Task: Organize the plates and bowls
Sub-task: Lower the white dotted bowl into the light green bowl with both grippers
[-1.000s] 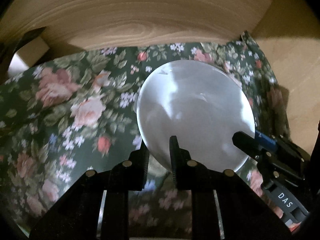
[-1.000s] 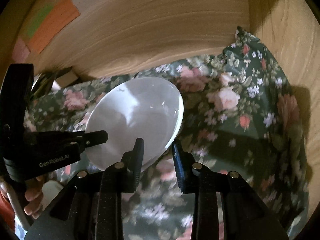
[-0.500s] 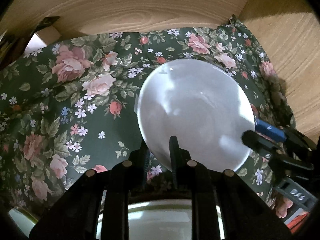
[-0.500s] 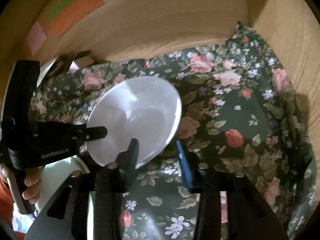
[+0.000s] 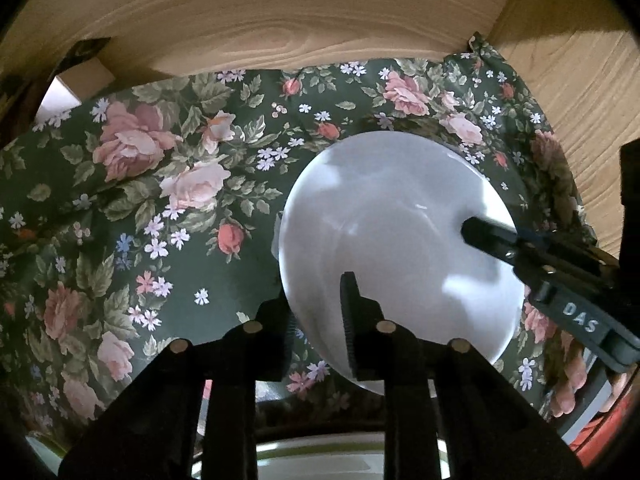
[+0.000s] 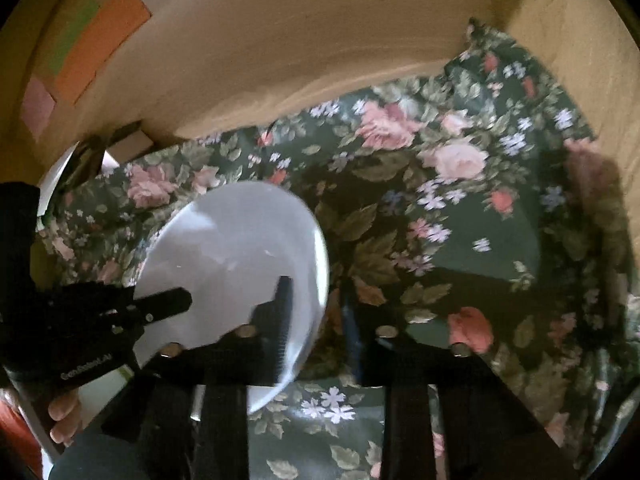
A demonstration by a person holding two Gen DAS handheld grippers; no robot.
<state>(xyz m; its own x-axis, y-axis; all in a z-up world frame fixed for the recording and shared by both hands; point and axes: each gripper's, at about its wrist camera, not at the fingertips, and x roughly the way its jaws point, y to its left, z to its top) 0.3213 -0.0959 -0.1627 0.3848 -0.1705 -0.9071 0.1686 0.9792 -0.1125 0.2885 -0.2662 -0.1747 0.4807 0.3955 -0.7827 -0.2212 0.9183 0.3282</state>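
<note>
Left gripper (image 5: 316, 312) jaws are clamping the near rim of the white plate (image 5: 392, 240), holding it tilted above the floral cloth (image 5: 160, 200). Right gripper (image 6: 316, 312) jaws are gripping the same plate's right-hand rim, having just closed; fingers (image 6: 280, 304) are straddling the edge. A second dish (image 5: 320, 456) is sitting just under the left gripper, mostly hidden. Wooden walls (image 5: 280, 20) are standing behind and to the right of the cloth.
</note>
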